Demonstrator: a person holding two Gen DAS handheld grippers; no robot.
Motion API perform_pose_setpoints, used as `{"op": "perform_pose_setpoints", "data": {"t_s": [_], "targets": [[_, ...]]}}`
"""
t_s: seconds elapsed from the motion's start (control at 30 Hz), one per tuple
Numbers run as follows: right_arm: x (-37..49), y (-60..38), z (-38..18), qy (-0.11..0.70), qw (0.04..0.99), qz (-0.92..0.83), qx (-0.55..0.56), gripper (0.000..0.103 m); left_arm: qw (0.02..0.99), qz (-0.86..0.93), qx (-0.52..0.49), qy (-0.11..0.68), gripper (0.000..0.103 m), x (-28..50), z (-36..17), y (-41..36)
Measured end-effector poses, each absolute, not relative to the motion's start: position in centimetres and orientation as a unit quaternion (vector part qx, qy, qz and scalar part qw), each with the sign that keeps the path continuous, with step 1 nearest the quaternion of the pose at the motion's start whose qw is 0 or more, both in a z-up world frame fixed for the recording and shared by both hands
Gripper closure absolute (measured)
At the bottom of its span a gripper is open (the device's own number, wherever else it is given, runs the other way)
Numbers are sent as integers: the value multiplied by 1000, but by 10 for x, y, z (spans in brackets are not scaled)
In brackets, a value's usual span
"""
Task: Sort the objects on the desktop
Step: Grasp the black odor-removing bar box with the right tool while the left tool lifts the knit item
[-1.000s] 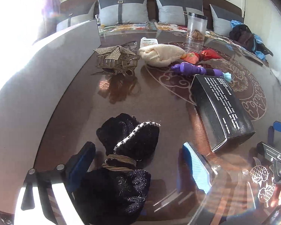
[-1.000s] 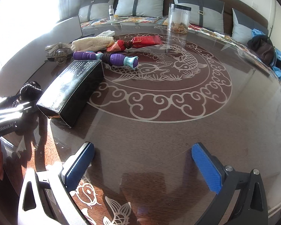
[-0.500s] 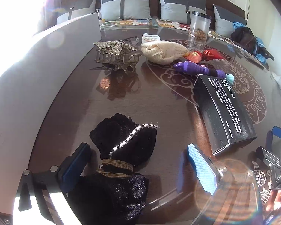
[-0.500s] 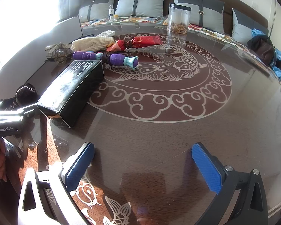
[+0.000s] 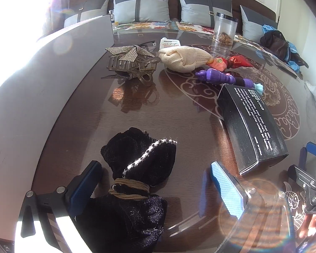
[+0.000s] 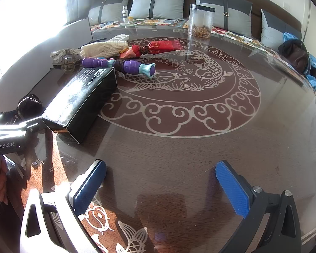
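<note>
While the right gripper [image 6: 160,187] hangs spread over bare tabletop with nothing between its blue pads, the left gripper [image 5: 153,187] has backed away a little from the black velvet bow [image 5: 137,181] over the last second, so that more of the bow and of the glass table [image 5: 78,126] shows ahead of it. Its fingers stand wide apart, one pad just beside the bow's left edge and the other well clear on the right; the bow lies flat on the table between them, not gripped and apparently released. This suggests the bow has reached its resting spot near the table's front edge, with the black box [image 5: 250,126] just to its right. Beyond the box lie the purple toy [image 5: 219,77], the cream knitted cloth [image 5: 183,59], the red packet [image 5: 240,61] and the rhinestone hair claw [image 5: 132,63], all still clustered together. Sorting therefore looks barely under way, and the left gripper seems free to reach for one of these next.
</note>
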State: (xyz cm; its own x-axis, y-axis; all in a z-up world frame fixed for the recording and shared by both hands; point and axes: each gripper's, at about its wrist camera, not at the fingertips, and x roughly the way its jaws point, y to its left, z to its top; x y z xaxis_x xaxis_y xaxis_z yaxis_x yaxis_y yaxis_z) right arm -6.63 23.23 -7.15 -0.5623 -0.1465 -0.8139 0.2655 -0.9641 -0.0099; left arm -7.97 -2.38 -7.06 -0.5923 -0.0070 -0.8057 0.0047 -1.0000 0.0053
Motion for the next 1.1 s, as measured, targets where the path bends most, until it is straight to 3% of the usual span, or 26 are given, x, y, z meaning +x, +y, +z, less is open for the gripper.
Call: {"op": "perform_pose_setpoints", "data": {"t_s": [0.4, 0.47, 0.57, 0.63, 0.77, 0.83, 1.1], "targets": [[-77, 230, -68, 74, 131, -859, 489, 0, -28, -884, 467, -16, 0, -80, -67, -29], [-86, 227, -59, 29, 149, -848, 508, 3, -32, -880, 474, -18, 0, -82, -66, -31], [-103, 200, -37, -21, 172, -846, 504, 4, -35, -885, 464, -19, 25, -81, -61, -36], [-118, 170, -29, -32, 184, -838, 513, 4, -38, -886, 462, -22, 60, -79, -57, -40], [-144, 118, -41, 21, 156, -808, 568, 5, -41, -887, 460, -10, 70, -76, -56, -51], [-145, 105, -48, 60, 143, -802, 577, 41, -48, -889, 454, 8, 71, -73, -52, -56], [-115, 136, 3, 80, 147, -833, 527, 44, -98, -908, 400, 75, 72, -47, 5, -74]]}}
